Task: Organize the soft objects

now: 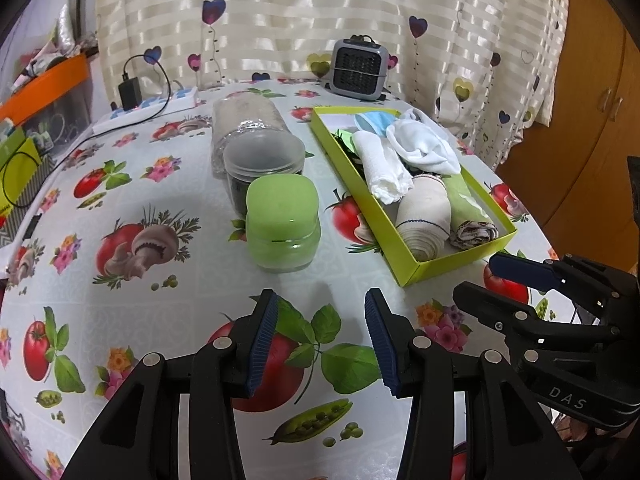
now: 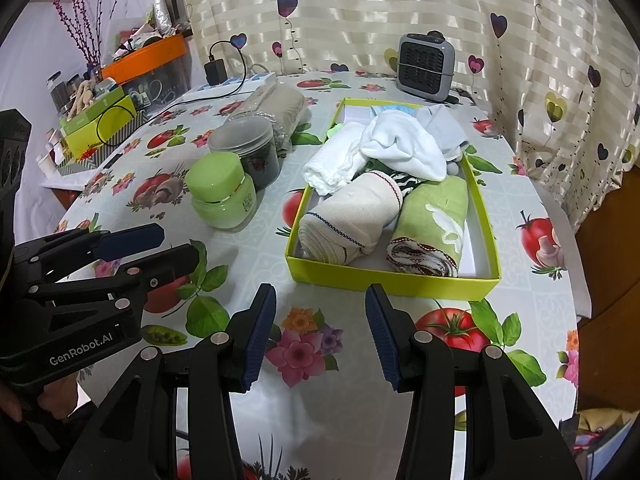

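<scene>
With both tongs, left [image 1: 322,340] and right [image 2: 322,336], apart and empty, align squarely over one rolled towel [image 2: 350,220] in the green box [image 2: 392,276] before clamping.

Both tools are black plastic clamp-style builds: the left gripper [image 1: 322,336] and right gripper [image 2: 321,330] each carry two angular, cut-out arms with round silver pivot screws at the joints, ending in ribbed dark-blue pads [image 1: 262,342]. Seen from the side in the other camera, the left gripper body bears white "GenRobot.AI" lettering [image 2: 81,354], and the right gripper body shows embossed "DAS" letters [image 1: 567,397] plus small screws along its arms. A bare fingertip [image 2: 10,408] shows at the left gripper's handle; no sleeve visible.
</scene>
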Demonstrator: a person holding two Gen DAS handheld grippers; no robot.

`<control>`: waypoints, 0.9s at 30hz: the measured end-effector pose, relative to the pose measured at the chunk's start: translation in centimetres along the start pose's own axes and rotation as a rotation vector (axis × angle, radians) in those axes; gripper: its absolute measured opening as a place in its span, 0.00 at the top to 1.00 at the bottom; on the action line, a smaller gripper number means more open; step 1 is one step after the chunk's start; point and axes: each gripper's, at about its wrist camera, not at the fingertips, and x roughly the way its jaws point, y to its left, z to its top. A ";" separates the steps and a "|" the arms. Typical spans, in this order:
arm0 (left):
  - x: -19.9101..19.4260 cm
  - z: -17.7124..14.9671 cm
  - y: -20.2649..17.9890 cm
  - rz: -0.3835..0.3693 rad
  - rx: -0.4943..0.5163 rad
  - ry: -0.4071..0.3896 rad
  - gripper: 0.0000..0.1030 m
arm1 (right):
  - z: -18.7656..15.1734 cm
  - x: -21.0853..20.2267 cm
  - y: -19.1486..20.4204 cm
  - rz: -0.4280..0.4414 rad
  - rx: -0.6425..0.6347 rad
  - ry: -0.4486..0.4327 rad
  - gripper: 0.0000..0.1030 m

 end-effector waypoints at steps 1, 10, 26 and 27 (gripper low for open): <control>0.0 0.0 0.0 0.004 0.002 -0.001 0.57 | 0.0 0.0 0.0 0.001 0.000 0.000 0.54; 0.0 0.0 -0.1 0.009 0.005 -0.001 0.57 | 0.0 0.0 -0.1 0.001 0.000 0.000 0.54; 0.2 0.2 -0.4 0.009 0.013 0.010 0.57 | 0.1 0.2 -0.4 0.002 0.003 0.000 0.54; 0.2 0.2 -0.4 0.010 0.012 0.009 0.57 | 0.1 0.2 -0.4 0.002 0.004 0.000 0.54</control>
